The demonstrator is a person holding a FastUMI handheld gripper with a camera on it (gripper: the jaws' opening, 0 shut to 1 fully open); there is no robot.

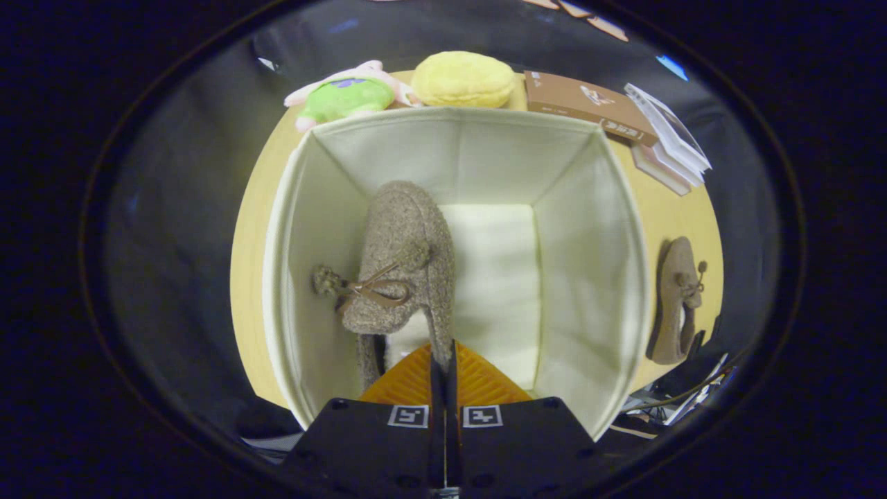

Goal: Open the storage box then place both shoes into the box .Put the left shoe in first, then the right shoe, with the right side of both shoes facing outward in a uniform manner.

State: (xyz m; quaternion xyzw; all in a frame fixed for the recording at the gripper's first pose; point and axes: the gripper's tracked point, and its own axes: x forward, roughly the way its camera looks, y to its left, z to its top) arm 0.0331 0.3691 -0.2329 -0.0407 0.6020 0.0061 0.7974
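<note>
- gripper view: your gripper (443,360) looks down into the open cream fabric storage box (589,229), its two orange ribbed fingers (478,381) drawn close together with only a thin dark gap between them.
- the fingers are clamped on the heel edge of a grey-brown woolly shoe with a brown bow and pompoms (405,256); you hold it inside the box, near the left wall, toe pointing away from you.
- the box's pale floor shows bare to the right of the held shoe.
- the second matching brown shoe (675,301) lies on the yellow round table (253,229) outside the box, just beside its right wall.
- beyond the box's far rim you have a green and pink plush toy (343,93), a yellow round cushion (463,78), a brown cardboard box (585,104) and a stack of white booklets (669,142).
</note>
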